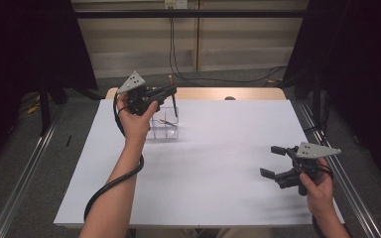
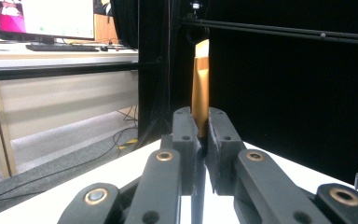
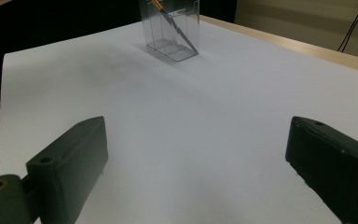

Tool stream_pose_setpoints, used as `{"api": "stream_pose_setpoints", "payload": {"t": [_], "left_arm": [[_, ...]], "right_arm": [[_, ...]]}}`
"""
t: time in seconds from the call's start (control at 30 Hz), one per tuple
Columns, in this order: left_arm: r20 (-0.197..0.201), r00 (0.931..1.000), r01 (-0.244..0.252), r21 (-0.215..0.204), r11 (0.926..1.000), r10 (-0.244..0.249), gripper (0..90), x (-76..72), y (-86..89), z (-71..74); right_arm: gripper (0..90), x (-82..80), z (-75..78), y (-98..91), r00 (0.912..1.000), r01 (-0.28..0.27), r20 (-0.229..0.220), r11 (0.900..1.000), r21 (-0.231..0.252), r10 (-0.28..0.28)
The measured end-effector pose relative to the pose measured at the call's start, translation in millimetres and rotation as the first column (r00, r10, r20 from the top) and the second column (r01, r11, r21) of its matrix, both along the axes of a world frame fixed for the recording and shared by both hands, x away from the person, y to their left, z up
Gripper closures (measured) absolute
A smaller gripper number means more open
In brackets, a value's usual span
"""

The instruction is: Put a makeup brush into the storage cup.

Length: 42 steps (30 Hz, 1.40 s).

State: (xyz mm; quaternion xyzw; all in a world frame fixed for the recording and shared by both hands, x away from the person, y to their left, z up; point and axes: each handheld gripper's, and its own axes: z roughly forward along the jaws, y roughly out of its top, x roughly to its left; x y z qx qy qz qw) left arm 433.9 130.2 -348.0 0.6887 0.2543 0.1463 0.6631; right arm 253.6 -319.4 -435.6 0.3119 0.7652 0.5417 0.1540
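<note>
My left gripper [image 2: 200, 140] has its jaws clamped on a slim gold-and-black pen [image 2: 200, 84], gripped near mid-length so the gold end stands up clear of the pads and the dark end hangs below. In the high view that gripper [image 1: 171, 93] hangs over the clear compartment box [image 1: 162, 126] at the far left of the white table [image 1: 218, 168], the dark end pointing down into it; I judge this hold suits lowering the pen upright into a cell. Another slim item [image 1: 167, 121] lies slanted inside the box, probably a second pen, though the view is too small to be sure. My right gripper [image 1: 277, 161] waits low near the right edge, jaws wide apart and empty, well away from the box.
</note>
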Motion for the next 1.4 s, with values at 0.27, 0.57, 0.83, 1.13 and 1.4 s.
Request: {"api": "stream_pose_setpoints", "payload": {"t": [0.27, 0.57, 0.83, 1.13, 1.4], "left_arm": [[-0.006, 0.9999, -0.013, 0.012, 0.9998, 0.013, 83.3, 3.1, -1.8, -4.6], [-0.01, 0.9994, -0.034, 0.03, 0.999, 0.035, 83.3, 5.9, -2.0, -10.3], [-0.014, 0.9984, -0.054, 0.041, 0.9977, 0.055, 83.4, 8.5, -0.9, -18.3], [-0.019, 0.9981, -0.058, 0.05, 0.997, 0.059, 83.3, 10.8, -4.0, -26.4], [-0.023, 0.9977, -0.062, 0.064, 0.996, 0.064, 83.3, 12.0, -4.5, -30.8]], "right_arm": [[5.2, -0.4, 0.3, 0.4, 1.0, -0.005, 0.003, 1.0, 0.001, 0.005], [5.2, -0.4, 0.4, 0.9, 0.9999, -0.008, 0.007, 1.0, -0.001, 0.008], [5.2, -0.1, 0.2, 1.1, 0.9999, -0.013, 0.005, 0.9999, -0.002, 0.013], [5.2, -0.3, 0.3, 0.7, 0.9999, -0.013, 0.007, 0.9999, -0.003, 0.013], [5.2, -0.4, 0.6, -0.1, 0.9999, -0.014, 0.007, 0.9999, -0.002, 0.014]]}}
